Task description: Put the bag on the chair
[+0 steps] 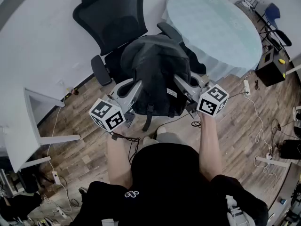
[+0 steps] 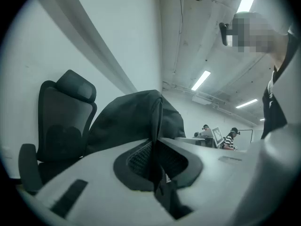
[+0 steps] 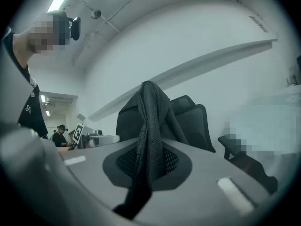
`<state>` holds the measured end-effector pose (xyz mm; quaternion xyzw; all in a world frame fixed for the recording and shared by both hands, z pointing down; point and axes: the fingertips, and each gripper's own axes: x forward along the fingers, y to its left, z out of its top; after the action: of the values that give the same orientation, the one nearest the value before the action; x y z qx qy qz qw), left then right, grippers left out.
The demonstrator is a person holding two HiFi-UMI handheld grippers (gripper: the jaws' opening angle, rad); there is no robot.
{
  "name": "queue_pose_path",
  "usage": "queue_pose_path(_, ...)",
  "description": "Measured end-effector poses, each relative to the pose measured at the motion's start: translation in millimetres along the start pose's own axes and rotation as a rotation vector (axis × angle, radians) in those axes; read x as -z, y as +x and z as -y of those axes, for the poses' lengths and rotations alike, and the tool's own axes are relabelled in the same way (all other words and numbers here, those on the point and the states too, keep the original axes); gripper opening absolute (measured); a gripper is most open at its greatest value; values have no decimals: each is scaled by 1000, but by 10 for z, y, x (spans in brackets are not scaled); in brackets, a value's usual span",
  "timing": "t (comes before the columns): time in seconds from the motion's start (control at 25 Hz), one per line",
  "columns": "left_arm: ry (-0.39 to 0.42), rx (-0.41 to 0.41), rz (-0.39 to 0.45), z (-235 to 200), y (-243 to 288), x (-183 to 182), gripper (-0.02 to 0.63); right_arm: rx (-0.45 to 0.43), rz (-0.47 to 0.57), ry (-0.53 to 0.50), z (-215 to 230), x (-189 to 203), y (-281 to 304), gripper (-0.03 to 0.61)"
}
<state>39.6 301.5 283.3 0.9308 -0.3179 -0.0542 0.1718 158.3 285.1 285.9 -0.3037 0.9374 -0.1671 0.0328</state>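
A black backpack [image 1: 157, 69] hangs between my two grippers, right over the seat of a black mesh office chair [image 1: 113, 13]. In the head view the left gripper [image 1: 137, 85] grips the bag's left side and the right gripper [image 1: 178, 82] its right side. The left gripper view shows the left gripper [image 2: 155, 161] shut on a dark fold of the bag [image 2: 136, 119], with the chair [image 2: 61, 121] behind at the left. In the right gripper view the right gripper [image 3: 148, 161] is shut on a mesh strap of the bag [image 3: 150, 105], and the chair [image 3: 195, 121] stands behind it.
A round table with a pale green top [image 1: 214, 27] stands just right of the chair. A white desk [image 1: 28, 121] is at the left. Cables and a power strip [image 1: 246, 86] lie on the wooden floor at the right, near a black box [image 1: 272, 67].
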Motion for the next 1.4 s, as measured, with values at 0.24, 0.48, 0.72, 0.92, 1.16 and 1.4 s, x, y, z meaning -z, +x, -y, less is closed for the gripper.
queue_pose_path(0.24, 1, -6, 1, 39, 22, 32, 24, -11, 0, 14, 41, 14, -13, 37)
queue_pose_path(0.48, 23, -38, 2, -73, 158, -42, 23, -46, 7, 10, 220, -69, 97, 38)
queue_pose_path(0.72, 14, -72, 21, -220, 146, -89, 25, -66, -10, -5, 266, -105, 272, 37)
queue_pose_path(0.92, -16, -102, 16, -498, 162, -39, 25, -77, -34, 25, 408, -1, 516, 38)
queue_pose_path(1.16, -96, -119, -4, -1067, 355, 165, 25, -71, -92, 75, 837, 243, 938, 38)
queue_pose_path(1.4, -223, -101, -92, -1712, 720, 582, 23, -10, -180, 166, 1462, 647, 1284, 38)
